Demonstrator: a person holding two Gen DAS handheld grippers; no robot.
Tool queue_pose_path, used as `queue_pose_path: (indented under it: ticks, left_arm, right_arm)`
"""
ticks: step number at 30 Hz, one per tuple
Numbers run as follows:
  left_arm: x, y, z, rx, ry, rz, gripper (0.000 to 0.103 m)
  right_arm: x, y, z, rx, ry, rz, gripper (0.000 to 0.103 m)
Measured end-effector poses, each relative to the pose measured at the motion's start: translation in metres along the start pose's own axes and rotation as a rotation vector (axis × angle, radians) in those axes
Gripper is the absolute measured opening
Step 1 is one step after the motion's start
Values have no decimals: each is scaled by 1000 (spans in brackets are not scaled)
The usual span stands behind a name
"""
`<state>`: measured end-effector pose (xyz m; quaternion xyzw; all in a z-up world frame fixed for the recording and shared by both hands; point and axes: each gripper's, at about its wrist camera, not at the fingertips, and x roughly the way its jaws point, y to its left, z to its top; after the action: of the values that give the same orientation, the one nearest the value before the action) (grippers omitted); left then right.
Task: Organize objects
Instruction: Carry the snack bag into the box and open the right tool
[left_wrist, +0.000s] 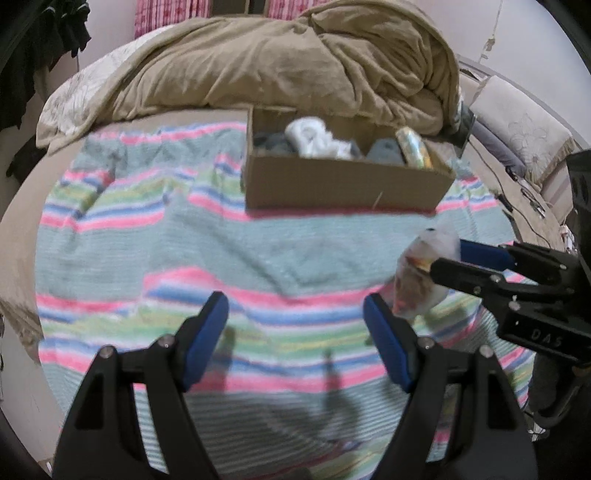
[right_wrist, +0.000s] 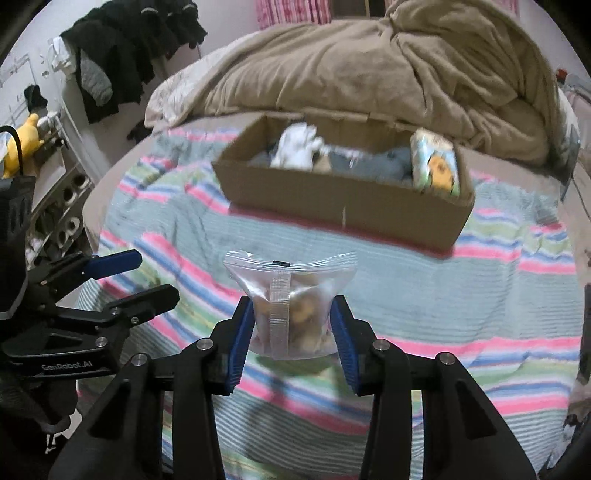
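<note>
My right gripper (right_wrist: 292, 314) is shut on a clear snack packet (right_wrist: 291, 295) with brown pieces inside, held above the striped blanket (right_wrist: 443, 302). From the left wrist view the same packet (left_wrist: 417, 284) hangs in the right gripper (left_wrist: 443, 258) at the right edge. My left gripper (left_wrist: 295, 317) stands open over the blanket with nothing between its blue pads; it also shows at the left in the right wrist view (right_wrist: 147, 273). Beyond lies an open cardboard box (right_wrist: 332, 199) holding white and grey cloth items and a printed packet (right_wrist: 436, 166).
A bunched tan duvet (left_wrist: 295, 62) lies behind the box (left_wrist: 343, 184). Dark clothes (right_wrist: 129, 48) hang on the wall at left, above a shelf with a yellow plush toy (right_wrist: 22, 147). Cables and a cushion (left_wrist: 517, 129) sit at the bed's right side.
</note>
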<state>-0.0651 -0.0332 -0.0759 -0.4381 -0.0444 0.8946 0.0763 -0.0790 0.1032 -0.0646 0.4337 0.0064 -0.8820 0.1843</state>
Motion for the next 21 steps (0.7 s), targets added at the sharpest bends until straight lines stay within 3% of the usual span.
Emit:
queue_pose_path:
  ticks: [12,21]
  left_arm:
    - [-8,-9,52,40,-78,22,77]
    - [3,-5,95,42,-126,26,77]
  right_arm:
    - [-29,-14,58,-28,-136,-16,44]
    - [-23,-24,93,-37,-174,-25,44]
